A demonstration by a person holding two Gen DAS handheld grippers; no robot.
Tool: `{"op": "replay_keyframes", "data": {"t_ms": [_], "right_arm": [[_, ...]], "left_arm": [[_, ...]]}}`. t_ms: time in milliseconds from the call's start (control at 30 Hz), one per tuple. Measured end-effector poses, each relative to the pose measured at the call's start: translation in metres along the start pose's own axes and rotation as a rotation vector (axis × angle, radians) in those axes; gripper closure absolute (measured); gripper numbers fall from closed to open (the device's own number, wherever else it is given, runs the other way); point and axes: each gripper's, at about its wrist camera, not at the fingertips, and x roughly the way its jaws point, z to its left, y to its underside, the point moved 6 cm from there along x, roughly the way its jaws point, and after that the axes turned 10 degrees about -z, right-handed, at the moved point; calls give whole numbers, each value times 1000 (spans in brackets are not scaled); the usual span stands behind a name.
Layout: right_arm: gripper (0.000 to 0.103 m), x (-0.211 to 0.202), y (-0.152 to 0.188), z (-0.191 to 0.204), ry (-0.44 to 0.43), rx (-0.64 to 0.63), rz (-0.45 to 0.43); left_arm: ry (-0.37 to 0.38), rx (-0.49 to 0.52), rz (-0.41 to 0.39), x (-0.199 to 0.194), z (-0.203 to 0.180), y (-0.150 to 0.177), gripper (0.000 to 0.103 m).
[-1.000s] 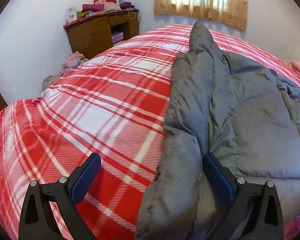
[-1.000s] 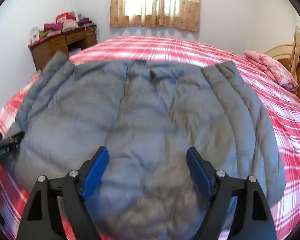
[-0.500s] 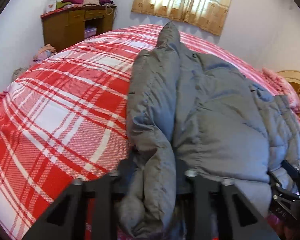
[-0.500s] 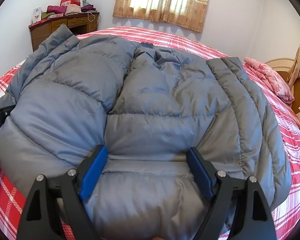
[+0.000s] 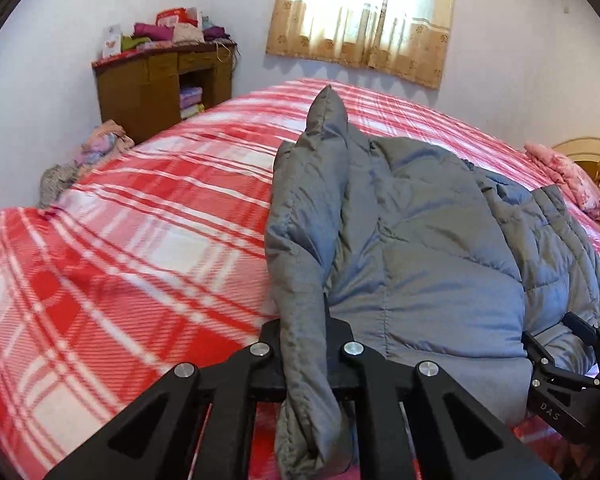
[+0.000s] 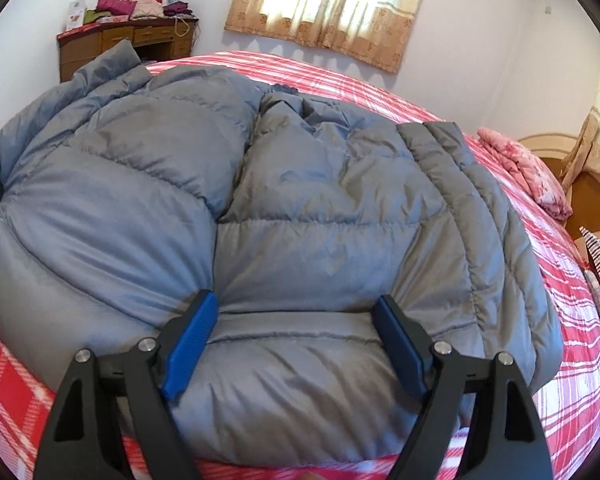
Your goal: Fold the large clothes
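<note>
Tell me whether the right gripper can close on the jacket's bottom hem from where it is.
Probably yes: the right gripper stands open with the grey jacket's hem bulging between its pads, nothing in between.

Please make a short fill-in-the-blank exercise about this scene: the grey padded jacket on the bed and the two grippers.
1. The left gripper is shut on a fold of the grey ____.
2. The jaws of the right gripper are ____, with the hem between them.
3. The jacket lies on a bed cover with a red and white ____ pattern.

Missing words: jacket; open; plaid
</note>
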Motion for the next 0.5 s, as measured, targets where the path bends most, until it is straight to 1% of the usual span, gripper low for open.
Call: {"op": "replay_keyframes", "data": {"t_ms": [100,200,267,300,367,400,433,500], "right_arm": [[20,-7,-1,21,-51,-10,-9],[21,-21,-7,37,-185,-12,-15],[22,-39,-14,34,-265,17,-39],[22,-51,-18,27,-276,38,-77],[22,-67,-22,5,-270,80,-134],[20,-73,-25,-13,-255,111,-160],[17,-77,-25,-34,-226,149,-175],[13,-76,-22,-75,-163,219,-178]], "left_arm": [[-33,-12,-8,-14,21,-4,97],[-85,1,-18,-27,42,-11,97],[-115,-3,-34,-39,54,-20,97],[-129,0,-48,-45,58,-28,97],[-155,14,-96,-64,60,-46,97],[-163,30,-119,-72,56,-56,97],[-167,47,-141,-78,50,-65,97],[-156,84,-191,-91,31,-85,97]]}}
